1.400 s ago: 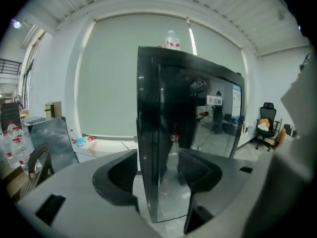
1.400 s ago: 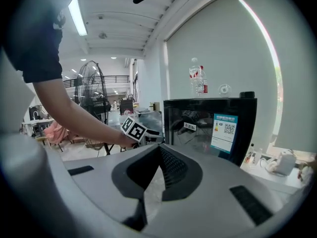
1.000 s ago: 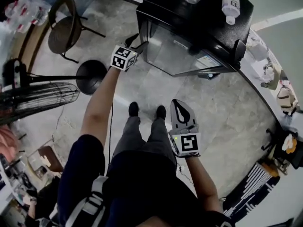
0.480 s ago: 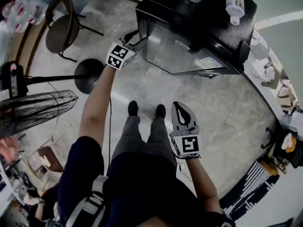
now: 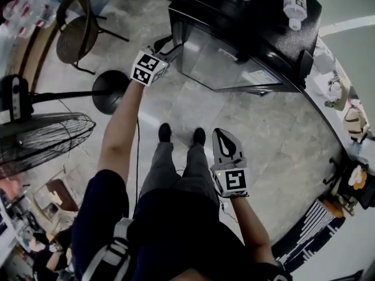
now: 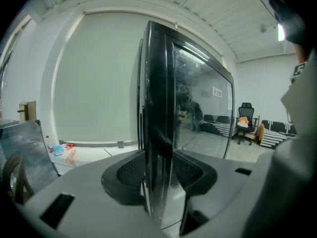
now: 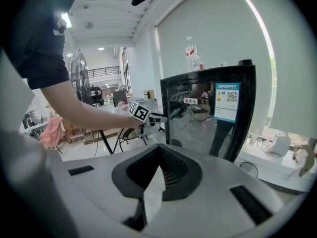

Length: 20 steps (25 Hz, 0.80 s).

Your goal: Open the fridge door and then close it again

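A small black fridge [image 5: 225,22] with a glass door [image 5: 225,66] stands ahead of me, its door closed against the cabinet. My left gripper [image 5: 171,52] is at the door's left edge. In the left gripper view the dark door edge [image 6: 158,108] stands upright between the pads [image 6: 124,175]. The jaws have just been closing, and both pads now lie against the edge. My right gripper [image 5: 222,133] hangs low by my right thigh, jaws shut and empty [image 7: 158,150]. The right gripper view shows the fridge [image 7: 210,113] and the left gripper [image 7: 148,116] from the side.
Two plastic bottles [image 5: 295,3] stand on the fridge top. A chair [image 5: 76,34] and a standing fan [image 5: 41,142] with a round base [image 5: 110,92] are on the left. A cluttered counter [image 5: 351,119] runs along the right. My feet [image 5: 181,136] are just before the fridge.
The left gripper's jaws have narrowed onto the door's left edge, with the hand hardly shifting. The right gripper stays shut and has barely sunk. The door has not moved.
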Motion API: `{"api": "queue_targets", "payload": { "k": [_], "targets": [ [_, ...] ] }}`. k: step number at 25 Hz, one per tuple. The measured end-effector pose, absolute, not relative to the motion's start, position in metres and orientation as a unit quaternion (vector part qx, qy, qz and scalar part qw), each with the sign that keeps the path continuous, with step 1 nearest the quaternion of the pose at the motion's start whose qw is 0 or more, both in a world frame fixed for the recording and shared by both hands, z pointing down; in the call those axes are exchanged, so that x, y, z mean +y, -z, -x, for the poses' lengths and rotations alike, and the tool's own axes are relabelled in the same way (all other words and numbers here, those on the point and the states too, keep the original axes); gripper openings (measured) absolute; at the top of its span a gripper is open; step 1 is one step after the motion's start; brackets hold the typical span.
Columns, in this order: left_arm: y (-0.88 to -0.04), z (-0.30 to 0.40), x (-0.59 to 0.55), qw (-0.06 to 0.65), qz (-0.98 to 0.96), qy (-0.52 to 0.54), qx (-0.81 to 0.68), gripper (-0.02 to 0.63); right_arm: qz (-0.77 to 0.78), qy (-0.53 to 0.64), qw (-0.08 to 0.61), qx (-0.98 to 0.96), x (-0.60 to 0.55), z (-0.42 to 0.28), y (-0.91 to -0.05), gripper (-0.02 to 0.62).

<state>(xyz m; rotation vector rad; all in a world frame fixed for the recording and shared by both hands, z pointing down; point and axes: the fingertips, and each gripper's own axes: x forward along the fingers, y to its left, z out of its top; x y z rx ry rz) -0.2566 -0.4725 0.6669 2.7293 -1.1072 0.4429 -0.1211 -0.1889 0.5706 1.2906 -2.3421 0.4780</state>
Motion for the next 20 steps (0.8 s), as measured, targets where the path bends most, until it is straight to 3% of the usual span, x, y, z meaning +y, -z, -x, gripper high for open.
{"api": "queue_targets", "payload": {
  "k": [20],
  "targets": [
    [-0.661,0.281,-0.384,0.1,-0.876,-0.159,-0.444,0.169,-0.449,-0.157,0.197,-0.857,-0.166,0.122,-0.553,0.02]
  ]
}}
